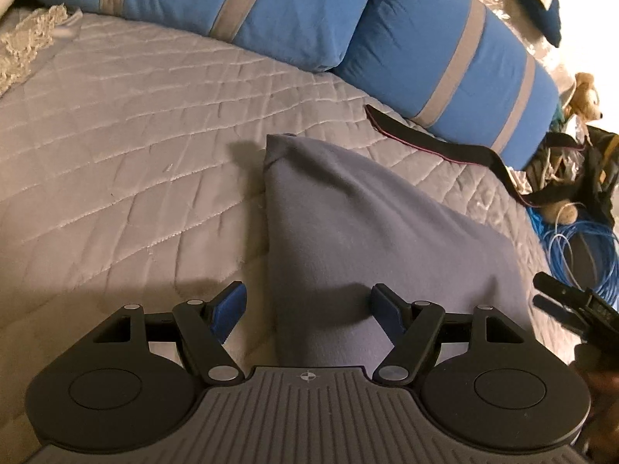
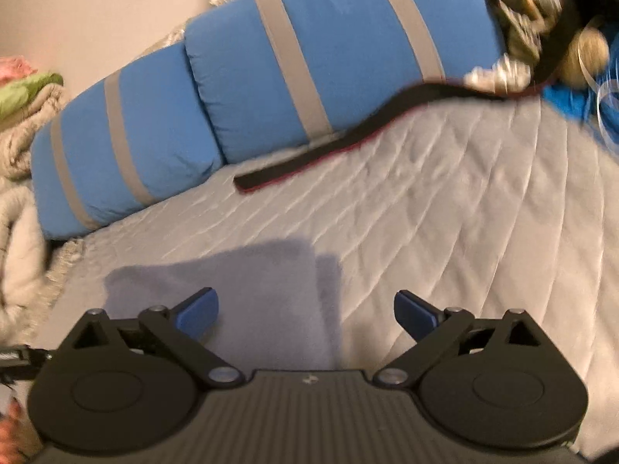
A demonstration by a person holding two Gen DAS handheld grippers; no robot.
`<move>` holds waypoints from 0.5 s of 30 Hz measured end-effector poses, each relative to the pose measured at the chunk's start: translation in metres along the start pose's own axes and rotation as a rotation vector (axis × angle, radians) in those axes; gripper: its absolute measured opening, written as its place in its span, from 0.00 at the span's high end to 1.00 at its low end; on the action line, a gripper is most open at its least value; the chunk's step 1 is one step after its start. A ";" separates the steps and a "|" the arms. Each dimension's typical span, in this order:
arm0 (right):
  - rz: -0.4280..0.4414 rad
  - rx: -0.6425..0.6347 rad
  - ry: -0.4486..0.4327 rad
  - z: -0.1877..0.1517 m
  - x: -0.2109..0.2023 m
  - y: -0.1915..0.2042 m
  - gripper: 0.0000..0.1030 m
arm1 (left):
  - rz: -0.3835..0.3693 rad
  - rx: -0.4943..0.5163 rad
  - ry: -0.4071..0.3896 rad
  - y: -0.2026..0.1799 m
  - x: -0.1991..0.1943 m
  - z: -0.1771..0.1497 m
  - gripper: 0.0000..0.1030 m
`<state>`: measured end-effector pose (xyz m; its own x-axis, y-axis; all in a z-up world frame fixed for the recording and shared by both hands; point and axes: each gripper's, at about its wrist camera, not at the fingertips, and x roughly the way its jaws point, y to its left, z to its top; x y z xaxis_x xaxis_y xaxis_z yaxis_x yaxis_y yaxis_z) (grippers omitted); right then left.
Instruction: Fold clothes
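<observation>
**A:** What do you get from the left wrist view?

**B:** I see my left hand-held gripper (image 1: 308, 311) with its blue pads spread apart and nothing pinched. The folded grey-blue garment (image 1: 359, 239) lies flat on the quilted bed cover (image 1: 127, 147), and its near end runs in between the open fingers; the right pad (image 1: 387, 309) stands over the cloth, the left one over the quilt just beside the garment's edge. I cannot tell whether either pad touches the fabric. Behind it two blue pillows with grey stripes (image 1: 309, 11) lie along the far side, a black strap (image 1: 433, 143) lies in front of them, and a teddy bear (image 1: 586, 96) and a blue cable coil (image 1: 580, 247) are off to the right. The other tool's tip shows at the right edge.

**A:** And the right wrist view?

**B:** It is blurred. My right hand-held gripper (image 2: 305, 311) is spread wide and holds nothing. The garment (image 2: 232, 282) lies on the bed cover (image 2: 464, 201) under its left finger (image 2: 197, 311); the right finger is over bare quilt. The pillows (image 2: 271, 69) and strap (image 2: 348, 143) lie beyond.
</observation>
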<state>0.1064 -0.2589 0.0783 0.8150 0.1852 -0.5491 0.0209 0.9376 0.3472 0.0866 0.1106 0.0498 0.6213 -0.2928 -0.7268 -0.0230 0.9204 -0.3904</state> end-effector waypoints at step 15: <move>0.051 -0.142 -0.155 0.002 0.020 0.006 0.02 | 0.069 0.076 -0.137 0.006 0.019 0.072 0.33</move>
<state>0.1244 -0.2497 0.0710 0.8922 0.1965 -0.4066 -0.0956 0.9621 0.2552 0.1545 0.1295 0.0741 0.7216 -0.1949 -0.6643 -0.0129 0.9556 -0.2945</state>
